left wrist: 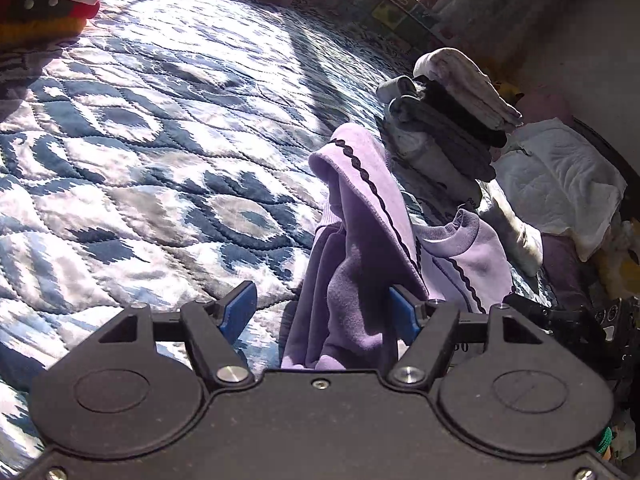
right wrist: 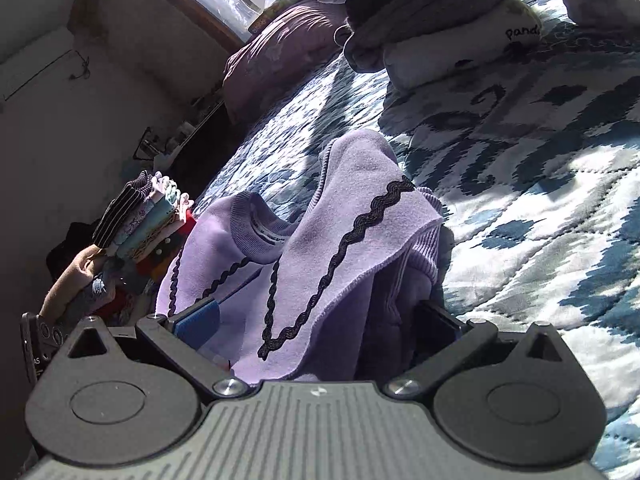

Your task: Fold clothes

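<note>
A lilac sweatshirt (left wrist: 360, 208) with black wavy trim is bunched up on the blue-and-white quilt (left wrist: 160, 140). One fold stands high and the ribbed neckline (left wrist: 460, 228) faces right. My left gripper (left wrist: 322, 312) is open, its blue pads wide apart. The cloth hangs between them, against the right pad. In the right wrist view the same sweatshirt (right wrist: 360, 200) lies between the fingers of my right gripper (right wrist: 320, 320), which is also open. Its neckline (right wrist: 260, 220) sits to the left. The right gripper's body (left wrist: 560, 320) shows at the right edge of the left wrist view.
A stack of folded grey and white clothes (left wrist: 452, 120) (right wrist: 420, 12) stands on the bed just beyond the sweatshirt, with a white cloth (left wrist: 560, 176) beside it. A second colourful folded stack (left wrist: 44, 4) (right wrist: 148, 216) sits far left. A mauve pillow (right wrist: 280, 40) lies by the window.
</note>
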### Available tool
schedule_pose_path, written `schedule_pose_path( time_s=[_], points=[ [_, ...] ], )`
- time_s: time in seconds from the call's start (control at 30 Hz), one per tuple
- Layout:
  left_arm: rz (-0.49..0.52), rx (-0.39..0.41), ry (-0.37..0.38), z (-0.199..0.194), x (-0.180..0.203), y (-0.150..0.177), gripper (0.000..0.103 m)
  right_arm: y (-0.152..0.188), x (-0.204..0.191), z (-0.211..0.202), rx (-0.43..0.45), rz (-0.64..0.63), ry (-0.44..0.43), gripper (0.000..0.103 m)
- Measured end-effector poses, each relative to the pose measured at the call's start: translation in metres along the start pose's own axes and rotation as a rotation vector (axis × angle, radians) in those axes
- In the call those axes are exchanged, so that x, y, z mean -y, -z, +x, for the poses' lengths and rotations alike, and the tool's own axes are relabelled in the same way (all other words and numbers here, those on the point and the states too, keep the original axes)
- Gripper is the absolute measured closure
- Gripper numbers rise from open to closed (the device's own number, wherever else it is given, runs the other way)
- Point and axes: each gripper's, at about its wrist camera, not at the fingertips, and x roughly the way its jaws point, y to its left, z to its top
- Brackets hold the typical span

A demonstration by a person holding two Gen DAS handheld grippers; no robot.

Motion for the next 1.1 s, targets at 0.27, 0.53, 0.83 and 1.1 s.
schedule_pose_path(
  time_s=[0.27, 0.53, 0.83, 1.1],
  points=[
    [0.106, -0.099, 0.223, 0.05, 0.022, 0.007, 0.058, -0.001, -0.021, 0.025, -0.011, -0.099, -0.084, 0.021],
    [0.151, 0.098, 0.318, 0.026, 0.021, -0.035, 0.071, -0.047, -0.051, 0.034, 0.141, -0.171, -0.092, 0.045],
    [0.088, 0.193, 0.3, 0.068, 0.005, -0.109, 0.063, -0.119, -0.062, 0.079, 0.291, -0.316, 0.078, 0.022],
    [0.049, 0.192, 0.071, 0.092, -0.011, -0.113, 0.042, -0.132, -0.003, 0.089, 0.257, -0.206, 0.135, 0.005]
  ],
)
